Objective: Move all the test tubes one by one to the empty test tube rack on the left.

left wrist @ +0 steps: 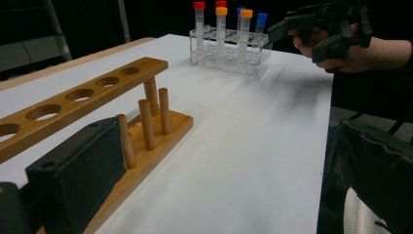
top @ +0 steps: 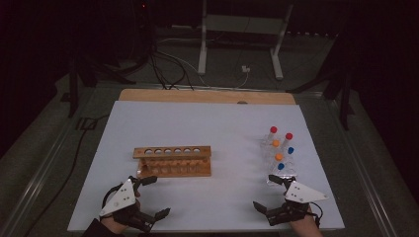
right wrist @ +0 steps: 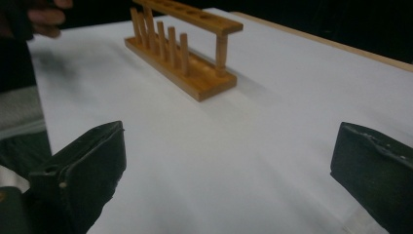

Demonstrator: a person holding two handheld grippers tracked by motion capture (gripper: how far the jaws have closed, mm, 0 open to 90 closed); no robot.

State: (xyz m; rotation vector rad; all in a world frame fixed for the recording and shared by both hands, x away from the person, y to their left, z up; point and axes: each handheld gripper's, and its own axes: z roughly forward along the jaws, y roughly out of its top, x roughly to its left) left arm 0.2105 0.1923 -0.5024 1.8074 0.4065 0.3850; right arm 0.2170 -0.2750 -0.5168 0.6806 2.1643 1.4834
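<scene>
Both grippers sit at the near edge of the white tabletop [top: 207, 128], jaws spread wide and holding nothing. The left hand-held gripper [top: 152, 196] is parked just in front of the wooden rack [top: 173, 161], whose six holes are all empty. The right hand-held gripper [top: 267, 192] has one jaw nearly at the near end of the clear plastic rack [top: 277, 155], which holds the capped tubes [left wrist: 221, 27] (red, orange and blue caps). My guess is each hand is set by its own rack so tubes can go from clear to wooden.
</scene>
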